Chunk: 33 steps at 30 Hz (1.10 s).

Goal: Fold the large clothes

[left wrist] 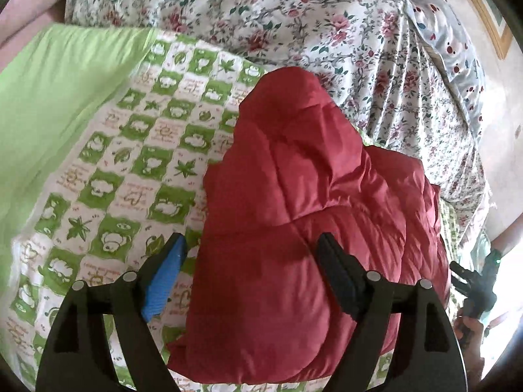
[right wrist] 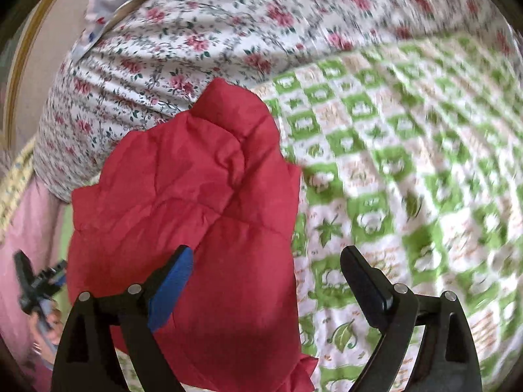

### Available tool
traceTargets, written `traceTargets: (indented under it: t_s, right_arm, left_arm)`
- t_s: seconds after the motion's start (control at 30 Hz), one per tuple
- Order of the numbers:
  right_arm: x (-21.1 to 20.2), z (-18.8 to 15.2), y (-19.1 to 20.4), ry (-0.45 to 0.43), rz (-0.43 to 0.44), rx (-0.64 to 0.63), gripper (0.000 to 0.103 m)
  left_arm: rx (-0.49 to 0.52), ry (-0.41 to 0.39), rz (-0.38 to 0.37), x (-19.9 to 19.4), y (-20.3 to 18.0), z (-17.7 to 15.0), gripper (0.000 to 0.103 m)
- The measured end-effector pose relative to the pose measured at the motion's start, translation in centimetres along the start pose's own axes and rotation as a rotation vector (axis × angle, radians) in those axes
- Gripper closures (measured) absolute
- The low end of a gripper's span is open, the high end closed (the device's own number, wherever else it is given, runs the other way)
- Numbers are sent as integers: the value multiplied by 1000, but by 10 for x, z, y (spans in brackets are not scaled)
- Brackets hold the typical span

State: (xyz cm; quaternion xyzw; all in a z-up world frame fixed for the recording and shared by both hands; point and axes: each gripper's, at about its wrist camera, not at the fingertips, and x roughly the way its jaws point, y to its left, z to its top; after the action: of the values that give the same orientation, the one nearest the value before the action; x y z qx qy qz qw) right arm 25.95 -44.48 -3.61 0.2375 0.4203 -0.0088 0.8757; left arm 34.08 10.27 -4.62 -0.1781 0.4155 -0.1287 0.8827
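Observation:
A red quilted puffer jacket (left wrist: 304, 176) lies bunched and folded on a green-and-white checked quilt (left wrist: 130, 150). My left gripper (left wrist: 253, 246) hovers over the jacket's near end with its jaws wide apart. Its blue pad (left wrist: 166, 277) is over the quilt and its black finger (left wrist: 336, 268) over the red fabric, neither pressing on cloth. In the right wrist view the jacket (right wrist: 196, 196) fills the left centre. My right gripper (right wrist: 268, 254) stands open above the jacket's right edge, nothing pinched. Each gripper shows small at the edge of the other view: right gripper (left wrist: 474, 281), left gripper (right wrist: 36, 281).
A rose-patterned sheet (left wrist: 294, 26) is heaped behind the jacket. Plain green fabric (left wrist: 55, 91) lies at the far left. A pale dotted pillow (left wrist: 451, 42) and a wooden frame (left wrist: 483, 9) are at the back right. The checked quilt (right wrist: 408, 163) spreads right of the jacket.

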Motion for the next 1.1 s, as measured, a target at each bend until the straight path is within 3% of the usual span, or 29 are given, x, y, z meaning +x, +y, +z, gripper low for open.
traceTargets:
  t_s: [0.17, 0.3, 0.47, 0.7, 0.73, 0.8, 0.83, 0.9, 1.0, 1.1]
  right_arm:
    - [17, 0, -7, 72, 115, 88, 10]
    - [32, -3, -10, 111, 159, 124, 5]
    - [48, -9, -16, 147, 230, 202, 2]
    - [59, -11, -11, 169, 292, 234, 3]
    - [61, -11, -9, 177, 310, 237, 5]
    - [64, -12, -7, 188, 335, 244, 20]
    - [63, -12, -7, 188, 335, 244, 24]
    - [59, -13, -5, 181, 351, 246, 43]
    - [44, -14, -1, 160, 376, 254, 60]
    - [20, -18, 6, 138, 399, 239, 63]
  left_arm:
    - [-78, 46, -85, 12, 17, -4, 19]
    - [-123, 69, -132, 19, 25, -6, 14]
    - [-202, 120, -210, 36, 34, -9, 0]
    - [-271, 167, -320, 57, 34, -16, 0]
    - [-251, 158, -317, 56, 29, -16, 6]
    - [-218, 156, -344, 53, 21, -15, 26]
    - [-205, 151, -335, 51, 17, -13, 30]
    - [-177, 145, -329, 46, 11, -12, 48]
    - [-122, 120, -312, 26, -3, -10, 57]
    - [-103, 91, -343, 2, -10, -11, 59]
